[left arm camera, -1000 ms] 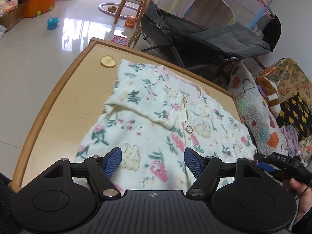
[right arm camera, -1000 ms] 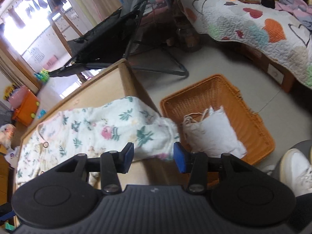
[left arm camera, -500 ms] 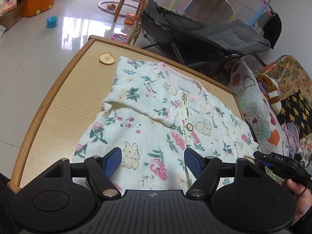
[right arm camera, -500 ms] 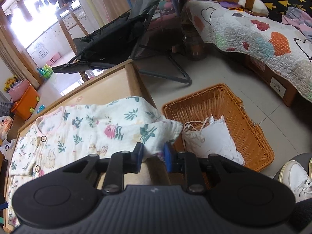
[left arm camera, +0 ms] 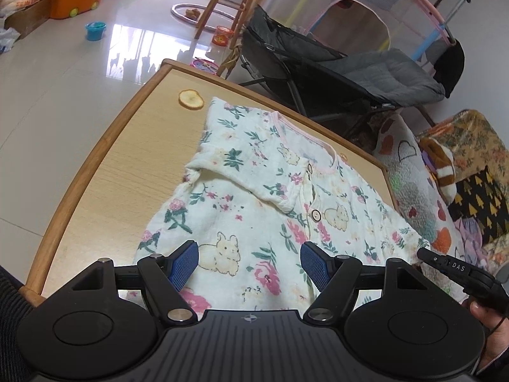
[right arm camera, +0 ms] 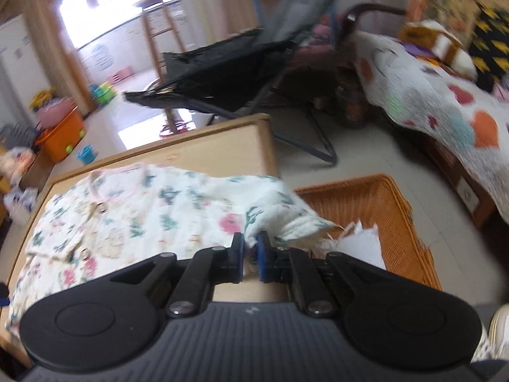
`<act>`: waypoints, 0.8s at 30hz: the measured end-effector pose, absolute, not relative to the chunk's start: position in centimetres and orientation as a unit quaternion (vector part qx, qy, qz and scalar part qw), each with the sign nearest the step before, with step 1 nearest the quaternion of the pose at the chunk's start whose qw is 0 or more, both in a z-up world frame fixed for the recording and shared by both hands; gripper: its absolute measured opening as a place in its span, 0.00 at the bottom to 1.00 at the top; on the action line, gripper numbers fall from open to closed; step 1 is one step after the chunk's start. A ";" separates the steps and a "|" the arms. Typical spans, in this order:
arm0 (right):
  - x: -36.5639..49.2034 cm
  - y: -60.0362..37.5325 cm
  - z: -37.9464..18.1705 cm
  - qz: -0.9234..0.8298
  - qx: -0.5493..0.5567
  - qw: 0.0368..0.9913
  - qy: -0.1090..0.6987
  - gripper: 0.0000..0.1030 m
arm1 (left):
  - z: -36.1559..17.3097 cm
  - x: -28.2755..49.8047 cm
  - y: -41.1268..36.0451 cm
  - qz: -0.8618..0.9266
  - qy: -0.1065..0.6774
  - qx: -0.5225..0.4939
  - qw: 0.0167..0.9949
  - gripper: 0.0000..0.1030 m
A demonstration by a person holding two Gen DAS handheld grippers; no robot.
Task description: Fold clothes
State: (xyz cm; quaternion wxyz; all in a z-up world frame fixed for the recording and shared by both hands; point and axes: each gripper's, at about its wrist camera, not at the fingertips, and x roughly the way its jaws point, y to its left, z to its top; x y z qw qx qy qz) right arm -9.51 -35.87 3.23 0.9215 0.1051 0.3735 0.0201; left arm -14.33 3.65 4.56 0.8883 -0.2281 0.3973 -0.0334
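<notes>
A cream floral baby shirt (left arm camera: 254, 191) with buttons lies spread on the wooden table (left arm camera: 127, 165), its left sleeve folded in over the chest. My left gripper (left arm camera: 249, 264) stands open just above the shirt's near hem, with nothing pinched. In the right wrist view the shirt (right arm camera: 143, 210) reaches the table's right edge. My right gripper (right arm camera: 251, 251) is closing, and its blue pads pinch the end of the right sleeve (right arm camera: 286, 216), which is raised a little off the table's edge. This view is blurred by motion.
An orange wicker basket (right arm camera: 381, 210) holding white cloth (right arm camera: 366, 242) sits on the floor right of the table. A round dried slice (left arm camera: 191, 98) lies at the table's far left. A dark folding chair (left arm camera: 350, 73) and a quilted bed (right arm camera: 429, 95) stand beyond.
The right gripper's jaws came together on the sleeve end hanging over the table edge, then rose and rolled with it. The left gripper stayed open and nearly still.
</notes>
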 end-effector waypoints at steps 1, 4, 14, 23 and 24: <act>-9.3 -35.3 3.5 0.028 0.098 0.922 0.372 0.09 | 4.5 -14.4 3.9 -0.032 0.396 -0.233 0.888 0.70; -8.7 -33.7 4.1 0.048 0.081 0.924 0.371 0.09 | 4.5 -14.7 4.5 -0.030 0.391 -0.243 0.887 0.70; -7.2 -28.4 4.0 0.096 0.037 0.914 0.392 0.09 | 4.7 -15.4 5.9 -0.036 0.378 -0.257 0.889 0.70; -6.5 -25.4 2.7 0.110 0.000 0.903 0.415 0.09 | 4.4 -15.6 6.4 -0.042 0.377 -0.262 0.887 0.70; -6.5 -25.3 2.9 0.111 0.000 0.904 0.413 0.09 | 4.4 -15.6 6.5 -0.042 0.377 -0.263 0.887 0.70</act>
